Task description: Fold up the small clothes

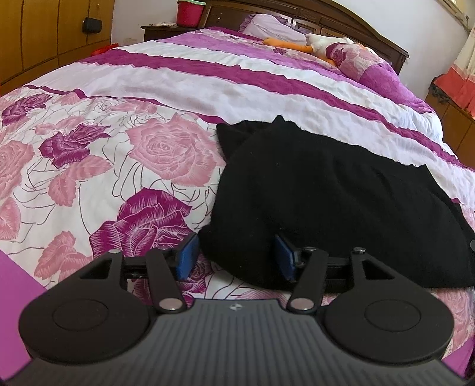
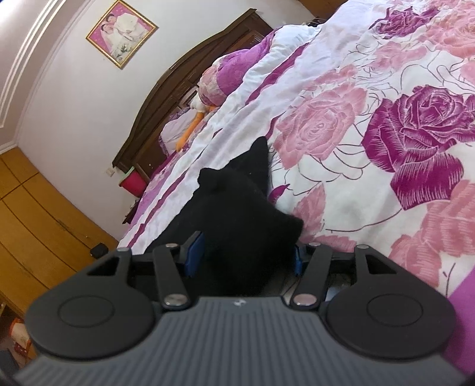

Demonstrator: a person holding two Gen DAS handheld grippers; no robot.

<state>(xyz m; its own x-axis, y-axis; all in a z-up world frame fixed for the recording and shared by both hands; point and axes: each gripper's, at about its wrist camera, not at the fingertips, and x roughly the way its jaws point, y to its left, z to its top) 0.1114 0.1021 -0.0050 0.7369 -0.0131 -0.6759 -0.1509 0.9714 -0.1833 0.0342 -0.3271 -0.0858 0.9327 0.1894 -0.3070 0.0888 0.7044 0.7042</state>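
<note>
Both our claws sit spread around the black garment: left claw, right claw. Bunched cloth may slip, spoiling the fold.

A rose-print bedspread covers the bed. A black garment lies on it. Beyond the garment, by the headboard, lie a pillow and stuffed toy.

This is a bedroom in a home. A bed with a rose-patterned cover fills it, backed by a dark wooden headboard, with pillows, wooden wardrobes and a framed portrait on the wall.
</note>
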